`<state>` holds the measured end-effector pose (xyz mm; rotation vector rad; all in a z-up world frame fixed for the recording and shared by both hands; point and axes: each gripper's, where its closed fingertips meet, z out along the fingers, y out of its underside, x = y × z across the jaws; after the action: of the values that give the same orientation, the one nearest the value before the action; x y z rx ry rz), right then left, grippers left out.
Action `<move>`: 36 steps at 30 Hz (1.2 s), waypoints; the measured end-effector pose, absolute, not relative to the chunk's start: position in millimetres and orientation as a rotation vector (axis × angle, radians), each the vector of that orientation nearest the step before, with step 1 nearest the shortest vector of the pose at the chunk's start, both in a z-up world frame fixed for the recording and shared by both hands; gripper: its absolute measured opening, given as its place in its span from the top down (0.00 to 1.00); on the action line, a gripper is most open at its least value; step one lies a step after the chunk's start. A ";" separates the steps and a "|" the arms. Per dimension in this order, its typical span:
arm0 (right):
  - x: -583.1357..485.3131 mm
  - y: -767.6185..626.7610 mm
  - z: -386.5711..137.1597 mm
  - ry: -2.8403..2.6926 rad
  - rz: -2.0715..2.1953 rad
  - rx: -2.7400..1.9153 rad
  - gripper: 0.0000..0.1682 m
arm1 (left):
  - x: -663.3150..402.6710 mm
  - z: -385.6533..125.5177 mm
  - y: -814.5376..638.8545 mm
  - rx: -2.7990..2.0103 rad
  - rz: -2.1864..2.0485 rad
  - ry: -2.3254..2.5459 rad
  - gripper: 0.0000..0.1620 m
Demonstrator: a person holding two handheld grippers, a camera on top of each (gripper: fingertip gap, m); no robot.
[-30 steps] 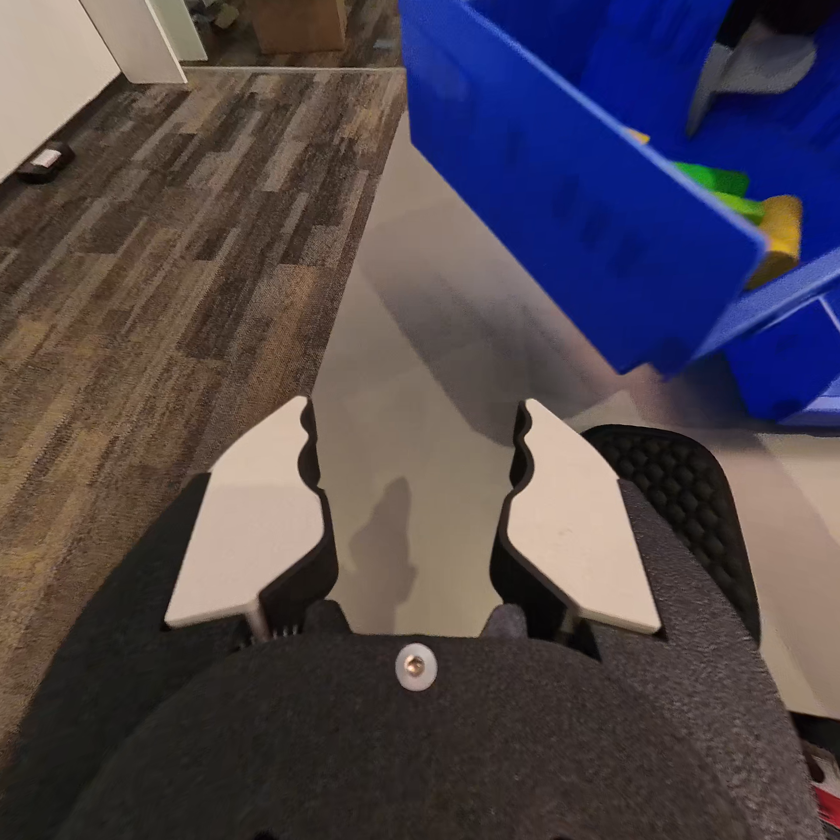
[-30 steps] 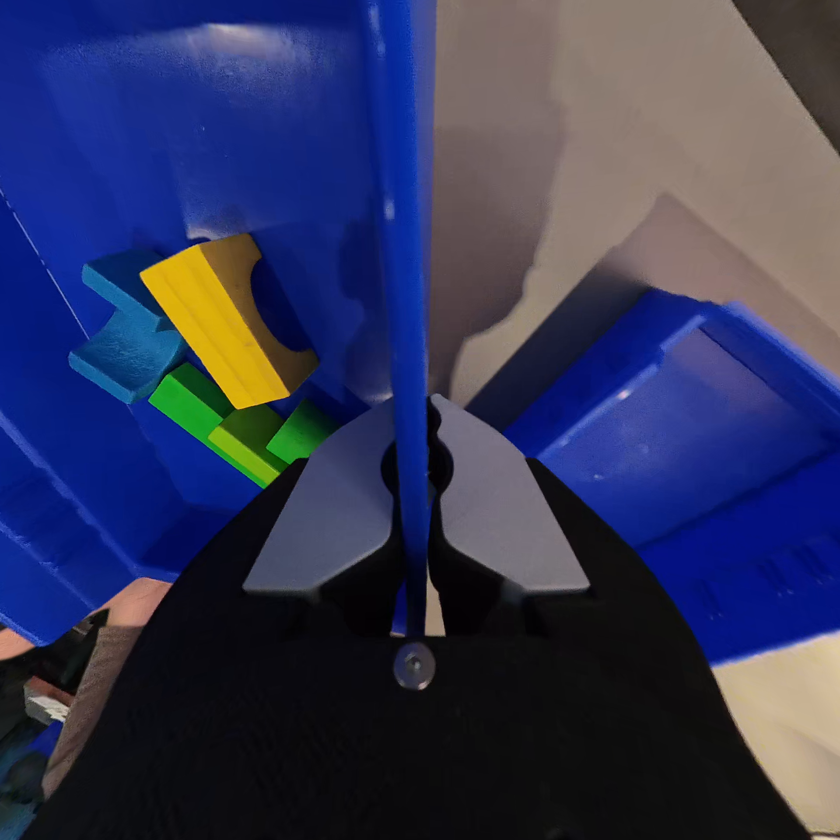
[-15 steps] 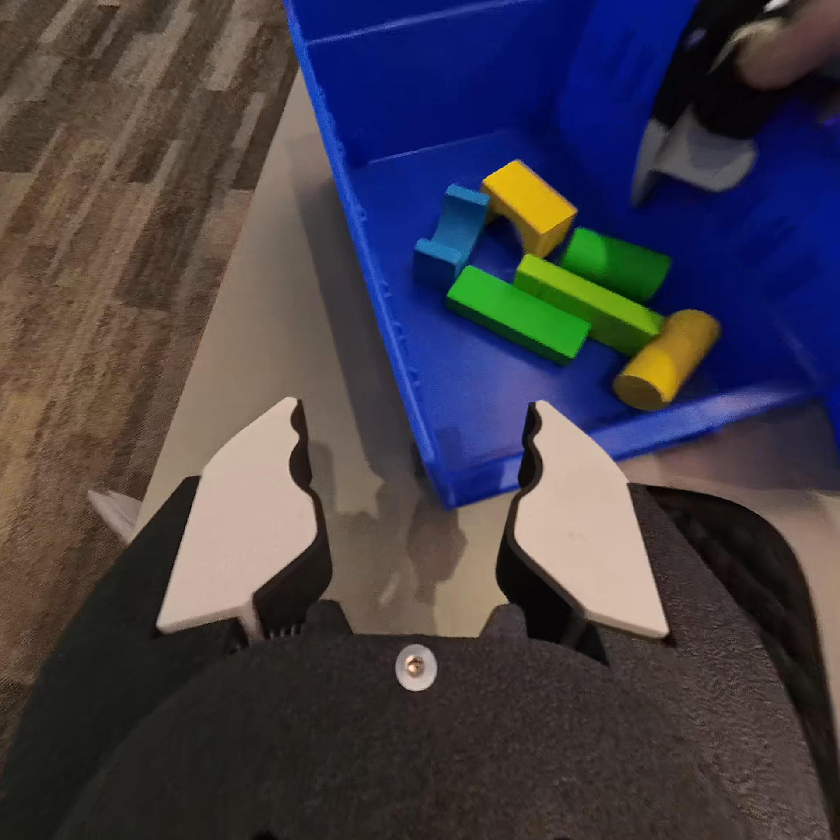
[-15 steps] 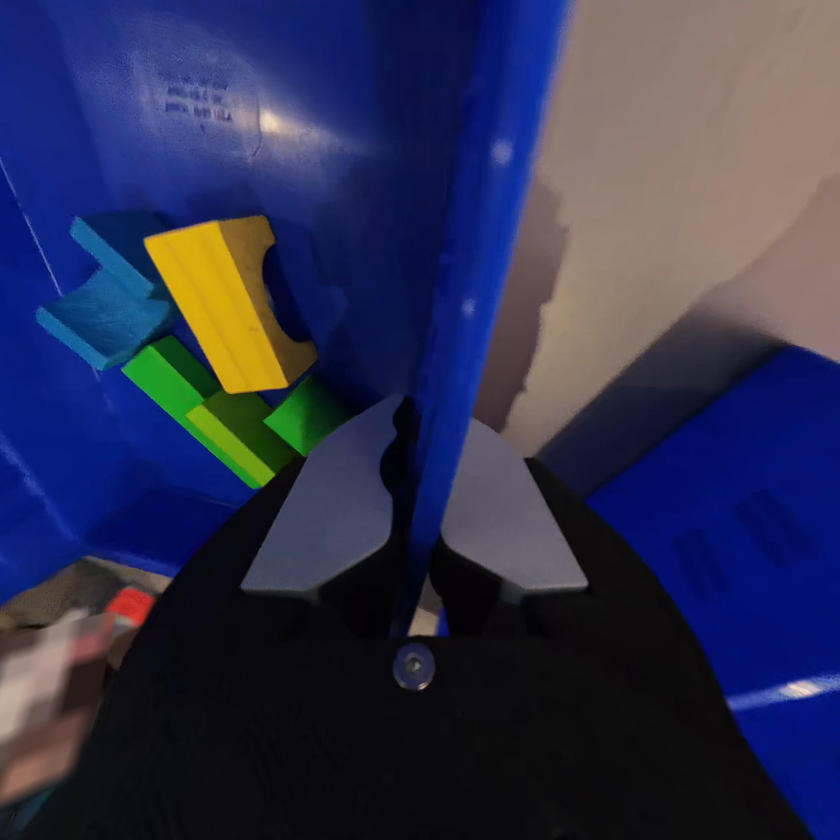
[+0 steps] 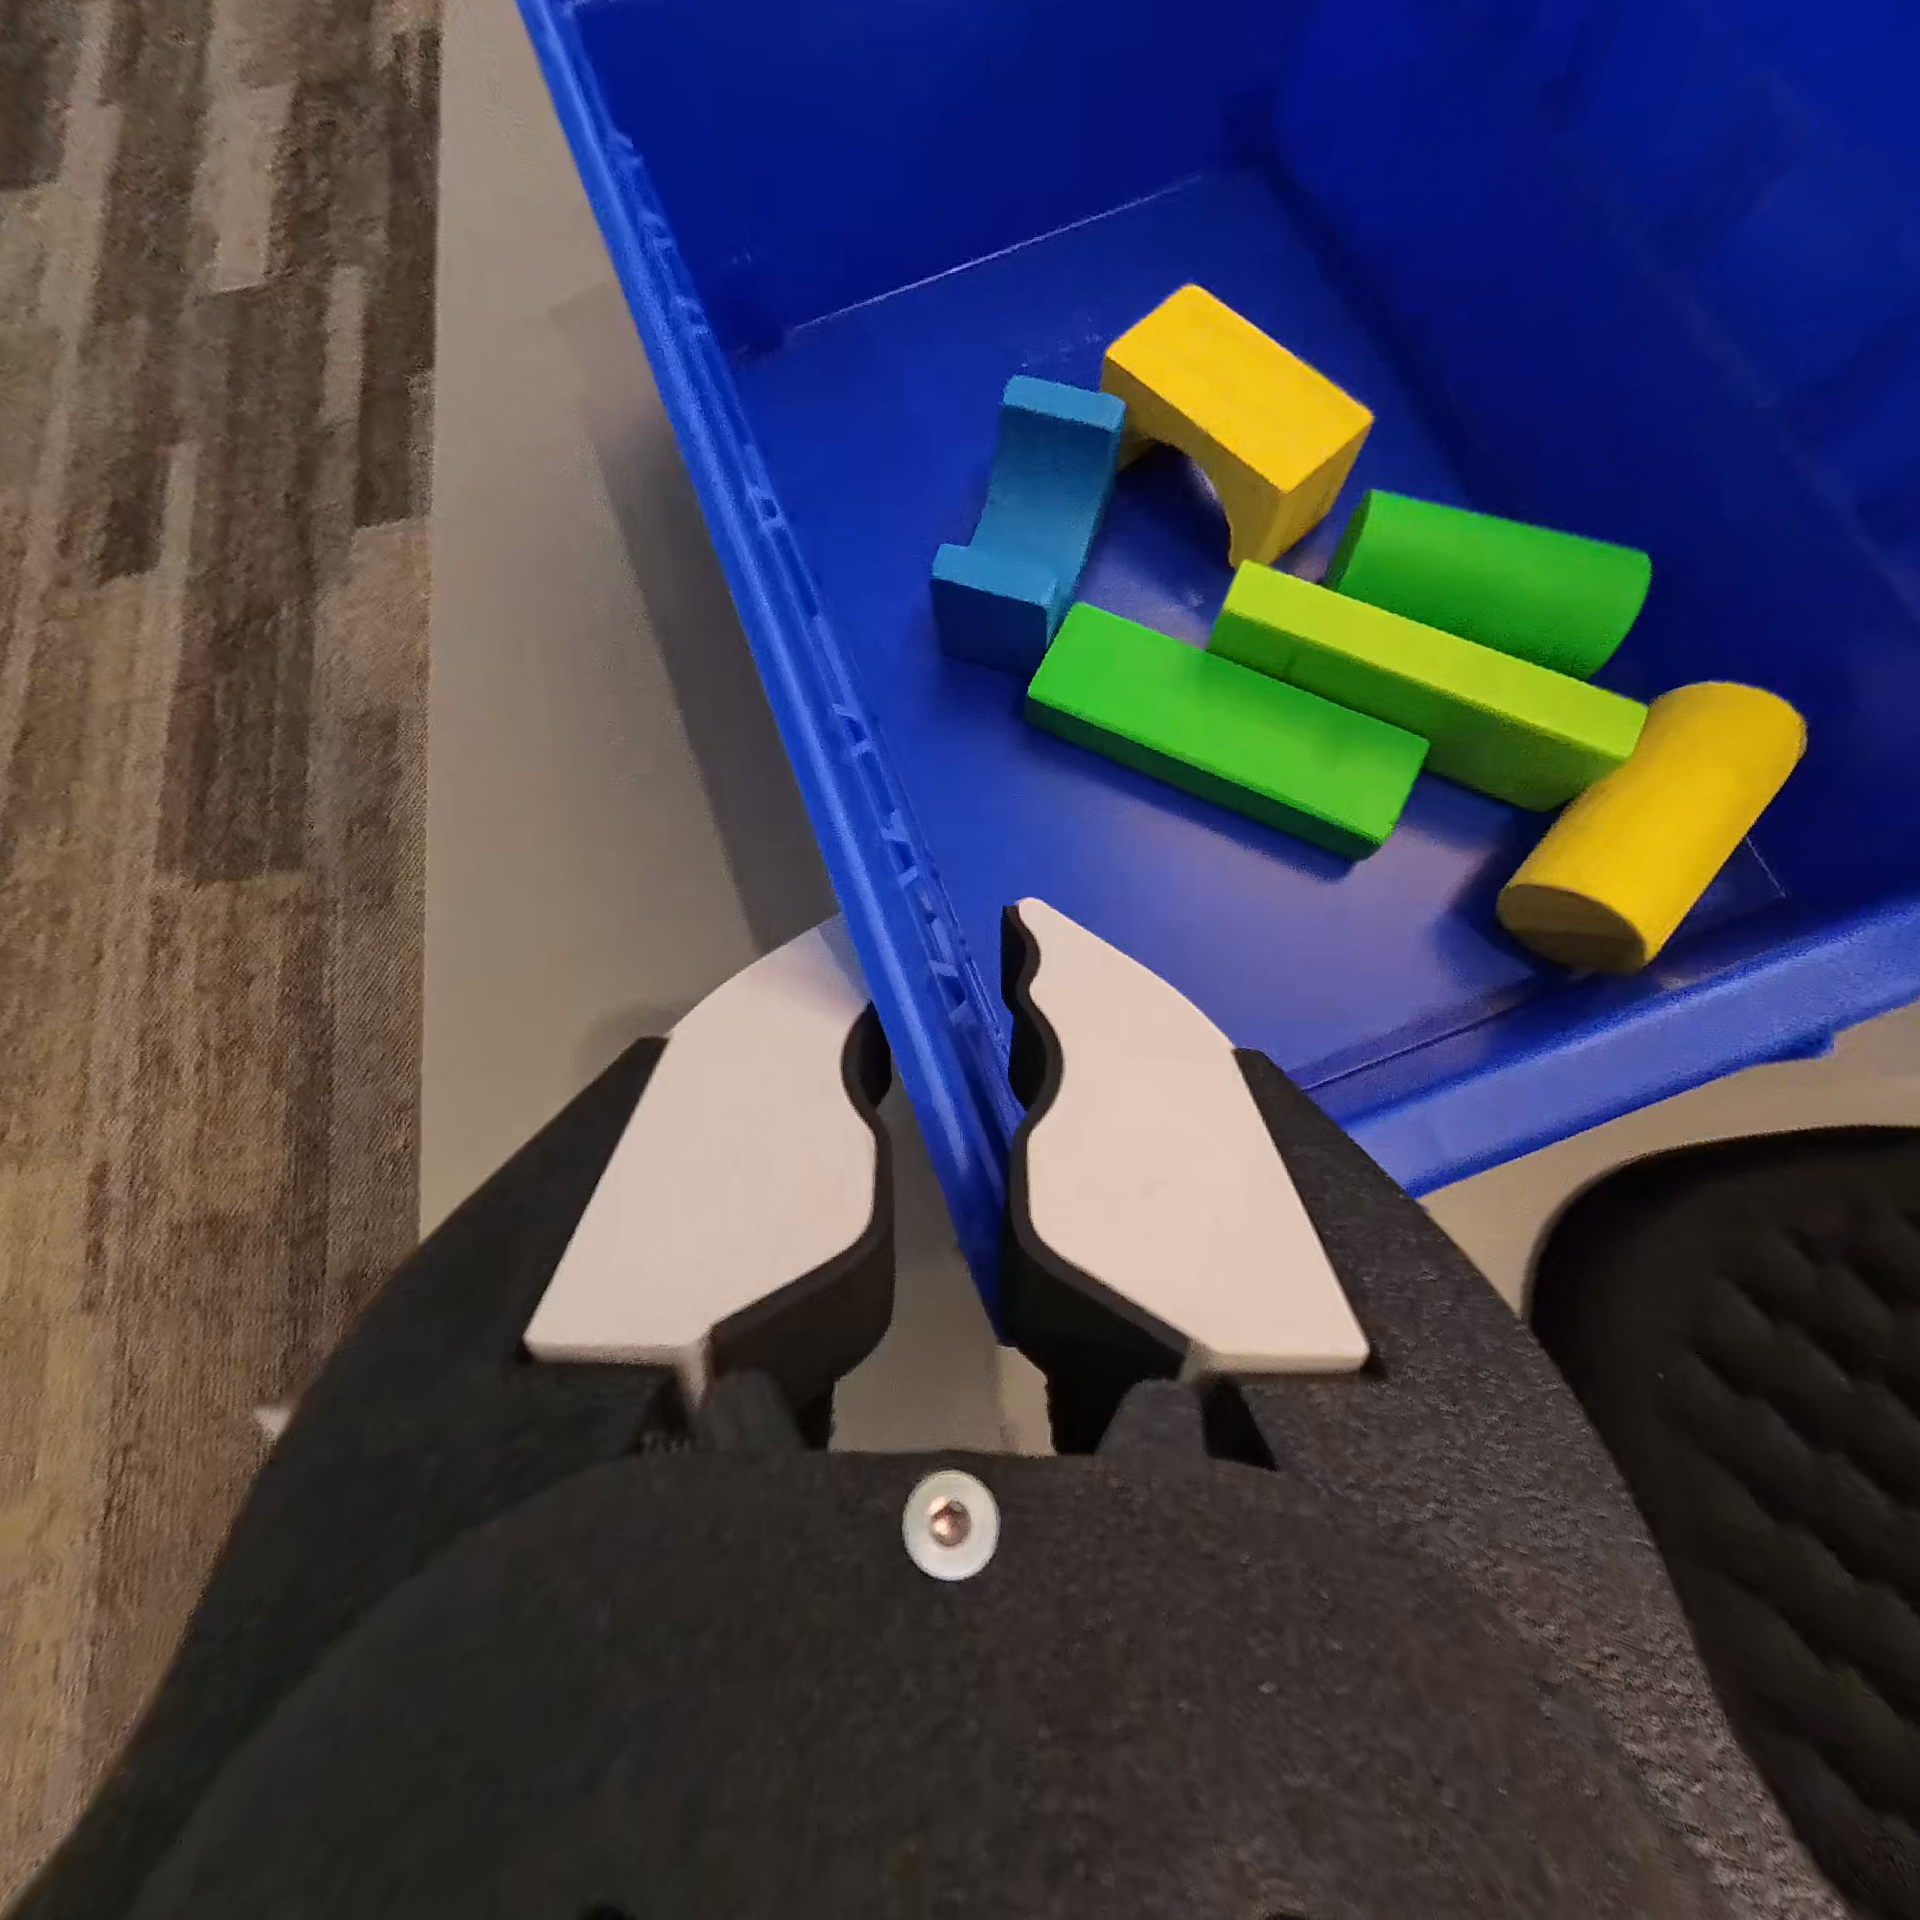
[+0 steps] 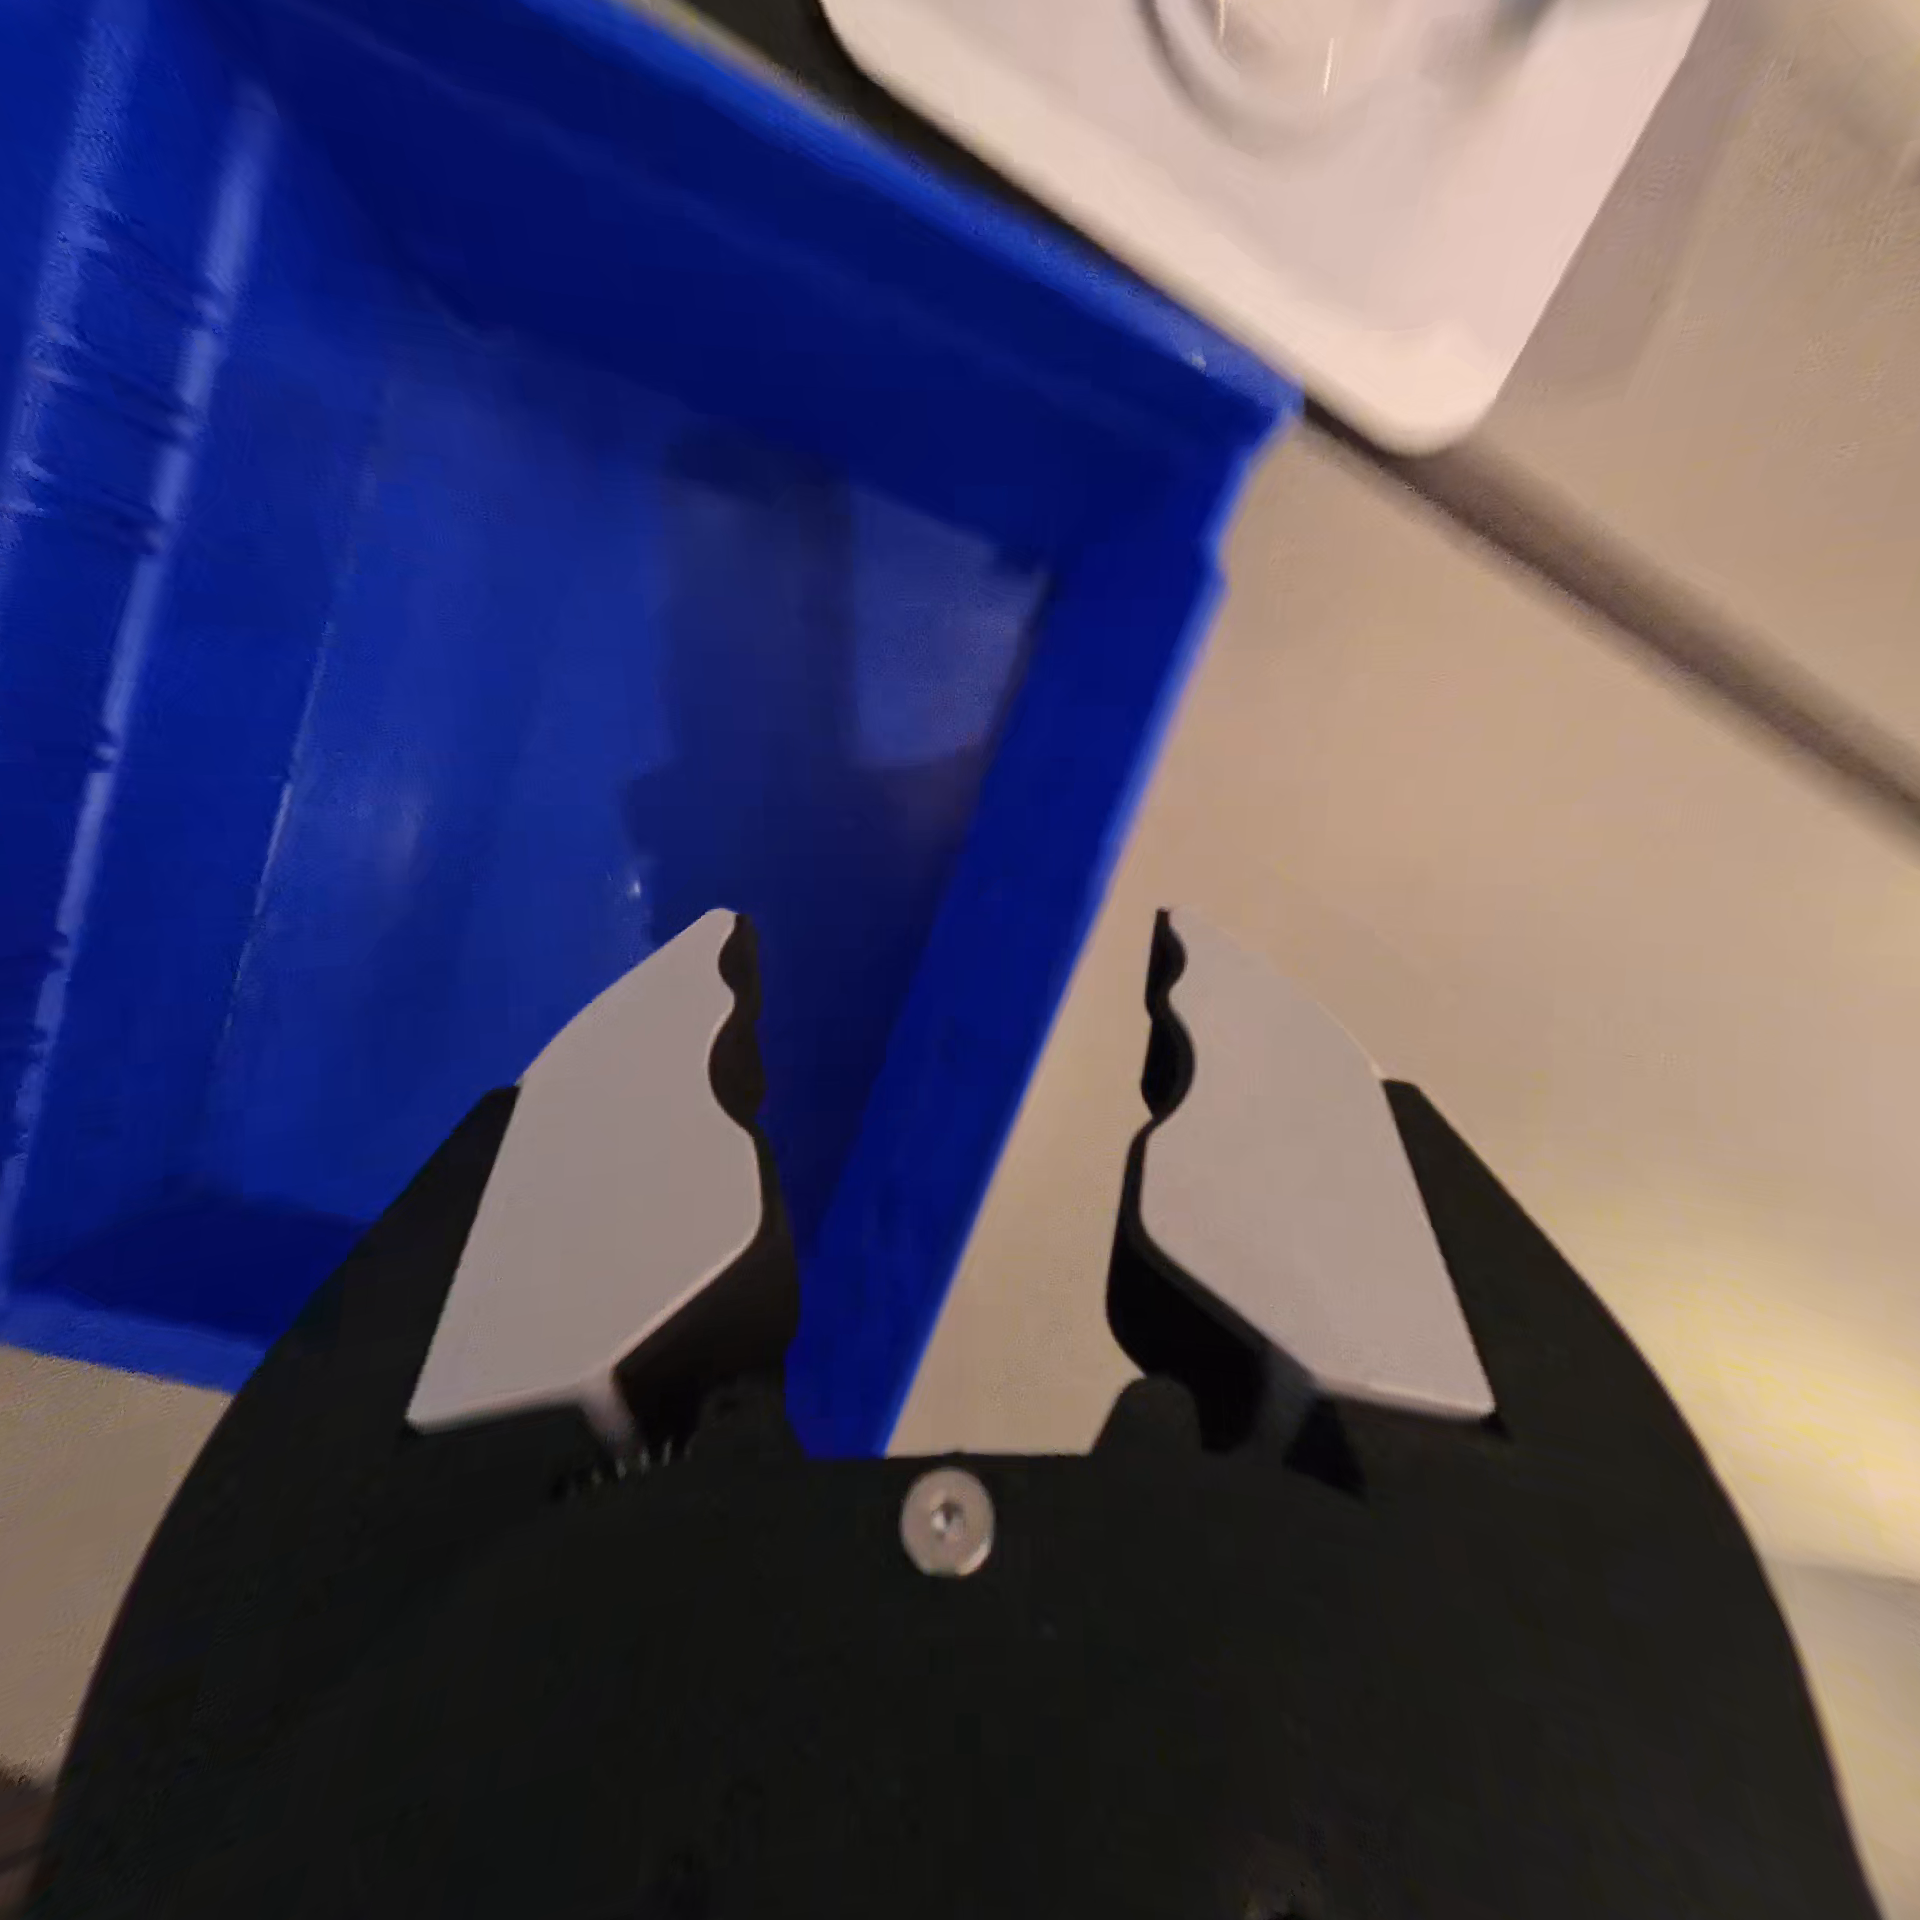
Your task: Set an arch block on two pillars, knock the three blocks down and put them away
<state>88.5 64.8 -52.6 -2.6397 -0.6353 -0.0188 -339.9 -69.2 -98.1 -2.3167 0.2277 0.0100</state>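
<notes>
Left wrist view. Left gripper (image 5: 940,1023) at lower centre of the frame, jaws narrowed about the near side wall of the blue bin (image 5: 904,894); right finger (image 5: 1143,1143) inside the bin against the wall, left finger (image 5: 727,1164) outside; firm contact on both sides cannot be confirmed. Blocks on the bin floor, upper right of the frame: yellow arch block (image 5: 1236,421) standing on its legs, blue arch block (image 5: 1023,520) on its side just left of it and touching. Below these, dark green bar (image 5: 1226,727) and light green bar (image 5: 1429,686) lying flat side by side. Green half-cylinder (image 5: 1491,582) behind the light bar; yellow half-cylinder (image 5: 1652,826) at the bars' right end. Pale table (image 5: 582,644) under the bin, carpet (image 5: 197,623) along the left edge, black mesh object (image 5: 1745,1382) at lower right.

Right wrist view, blurred. Right gripper (image 6: 948,920) at lower centre, jaws spread wide, holding nothing. Second blue bin (image 6: 1122,748) filling the upper left, its right wall passing between the fingers near the left one. No blocks visible inside. White object (image 6: 1299,208) at the top edge.
</notes>
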 end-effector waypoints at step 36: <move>234.5 23.6 -141.3 -0.313 0.295 -3.231 0.97 | -304.6 -99.8 -50.6 -2.326 -0.038 0.368 0.94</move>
<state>234.5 23.6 -141.3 -3.2313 -0.3134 0.2949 -304.6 -50.6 -99.8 -2.3256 0.3682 -0.0382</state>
